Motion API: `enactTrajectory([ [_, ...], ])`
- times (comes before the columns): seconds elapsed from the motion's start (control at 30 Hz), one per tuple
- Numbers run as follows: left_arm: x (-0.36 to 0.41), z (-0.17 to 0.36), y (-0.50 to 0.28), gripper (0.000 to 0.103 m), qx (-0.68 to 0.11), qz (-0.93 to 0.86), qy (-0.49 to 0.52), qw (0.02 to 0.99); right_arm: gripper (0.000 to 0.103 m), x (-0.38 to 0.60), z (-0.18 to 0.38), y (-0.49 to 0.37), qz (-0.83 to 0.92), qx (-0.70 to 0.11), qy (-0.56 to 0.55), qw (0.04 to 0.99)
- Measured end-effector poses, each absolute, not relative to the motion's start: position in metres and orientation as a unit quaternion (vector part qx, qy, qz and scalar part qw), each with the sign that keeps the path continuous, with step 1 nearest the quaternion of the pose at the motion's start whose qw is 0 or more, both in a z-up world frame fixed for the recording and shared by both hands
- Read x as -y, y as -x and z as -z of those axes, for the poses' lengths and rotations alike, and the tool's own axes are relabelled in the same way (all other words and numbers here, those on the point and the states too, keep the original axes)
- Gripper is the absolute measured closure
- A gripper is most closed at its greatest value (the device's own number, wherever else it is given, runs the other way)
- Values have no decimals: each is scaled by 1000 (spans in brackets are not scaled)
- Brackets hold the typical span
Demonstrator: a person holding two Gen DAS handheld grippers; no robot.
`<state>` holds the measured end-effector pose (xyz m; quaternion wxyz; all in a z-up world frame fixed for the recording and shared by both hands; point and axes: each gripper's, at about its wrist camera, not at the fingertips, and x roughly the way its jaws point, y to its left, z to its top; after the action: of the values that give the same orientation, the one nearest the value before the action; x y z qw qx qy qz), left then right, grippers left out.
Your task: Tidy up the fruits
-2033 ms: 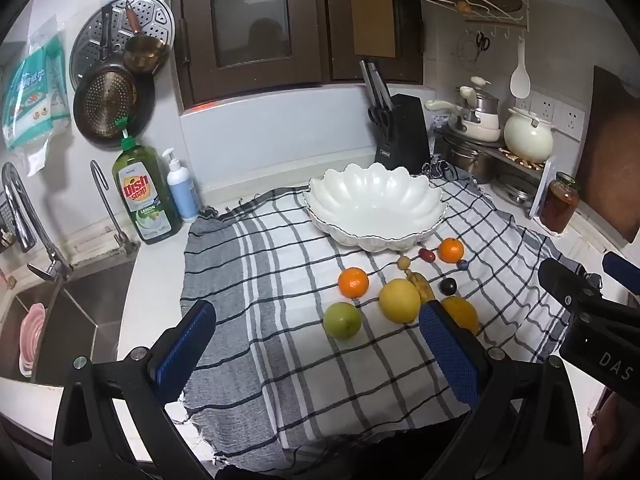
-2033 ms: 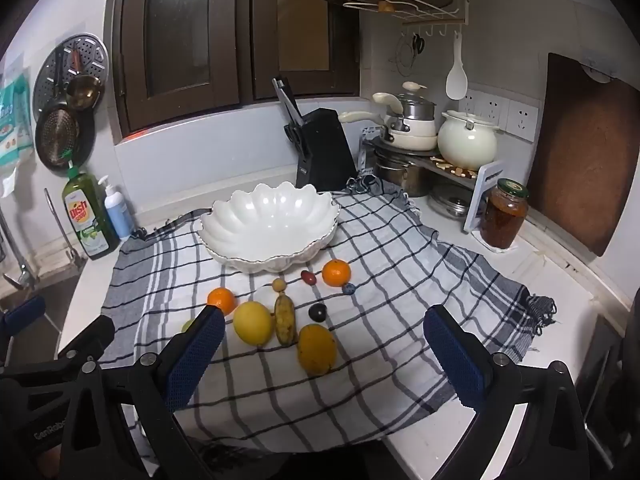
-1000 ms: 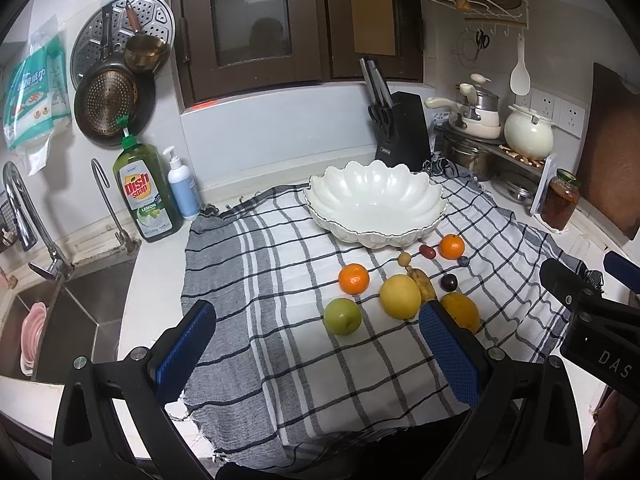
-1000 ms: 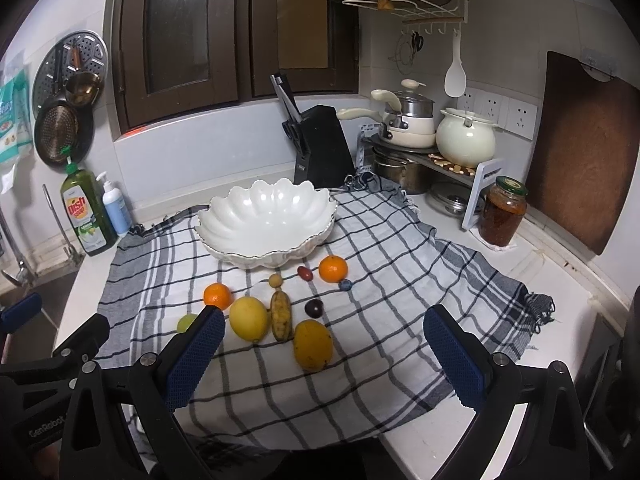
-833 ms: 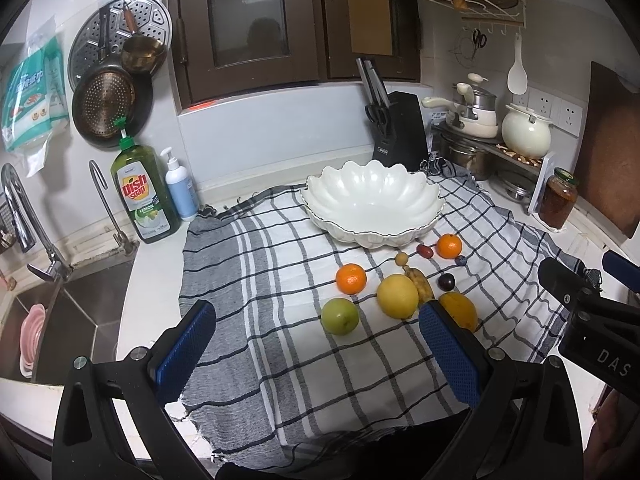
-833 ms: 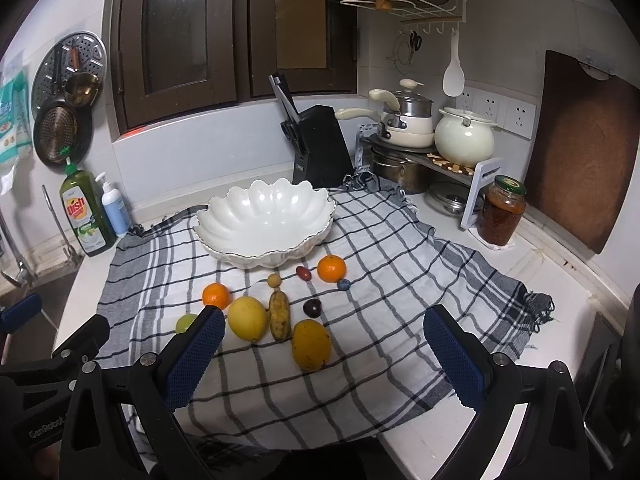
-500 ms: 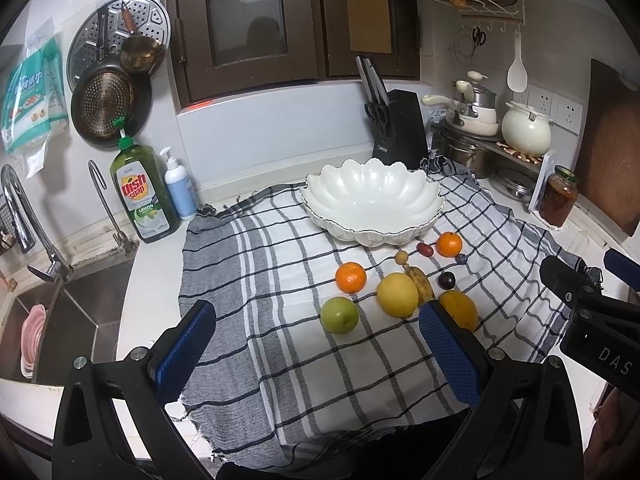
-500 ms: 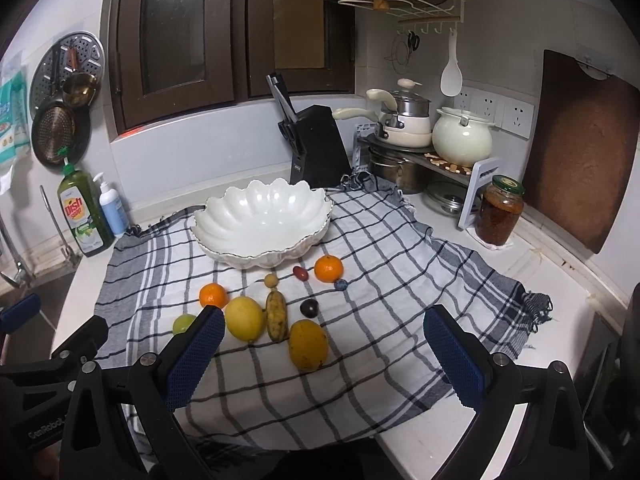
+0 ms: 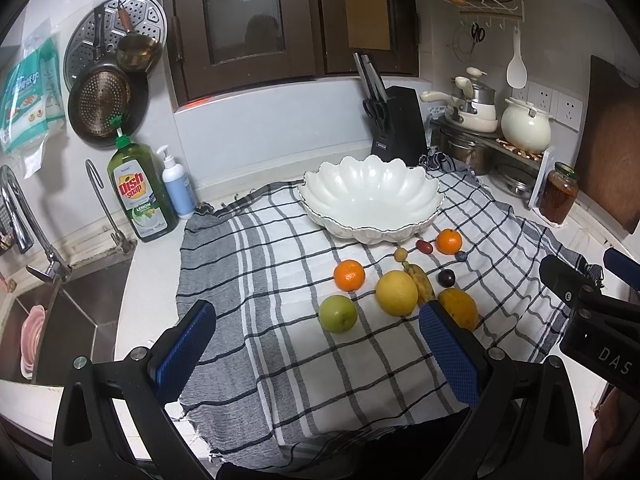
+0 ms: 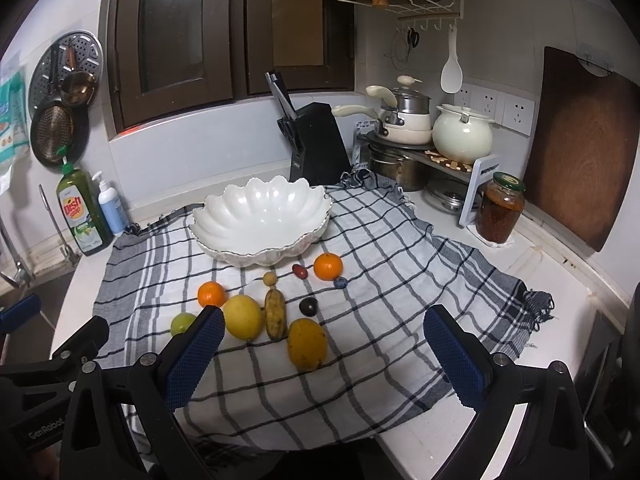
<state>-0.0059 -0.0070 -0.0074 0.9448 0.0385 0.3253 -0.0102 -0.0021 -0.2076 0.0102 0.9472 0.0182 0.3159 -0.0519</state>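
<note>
Setting: a kitchen counter (image 10: 460,432) by a sink, spread with a checked cloth (image 10: 384,280).
Bowl: the white scalloped bowl (image 10: 262,220) sat empty toward the cloth's back edge.
Fruit: all lay loose on the cloth in front of the bowl; a mango (image 10: 307,344), lemon (image 10: 241,316) and green apple (image 9: 338,313) nearest the front edge.
Step in hand: judged not yet begun; best to start with the nearest fruit, closing gently around its middle.
Left gripper (image 9: 320,356): spread wide, holding nothing, above the front edge.
Right gripper (image 10: 324,360): likewise wide and empty.
</note>
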Motion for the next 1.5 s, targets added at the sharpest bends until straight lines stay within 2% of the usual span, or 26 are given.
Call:
enactTrajectory([
  [1.0, 7, 22, 6, 0, -333, 11, -42, 942, 2, 209, -3, 0, 54, -319, -18, 946],
  [1.5, 14, 42, -20, 0, -356, 8, -60, 933, 2, 210, 35, -25, 42, -350, -24, 935],
])
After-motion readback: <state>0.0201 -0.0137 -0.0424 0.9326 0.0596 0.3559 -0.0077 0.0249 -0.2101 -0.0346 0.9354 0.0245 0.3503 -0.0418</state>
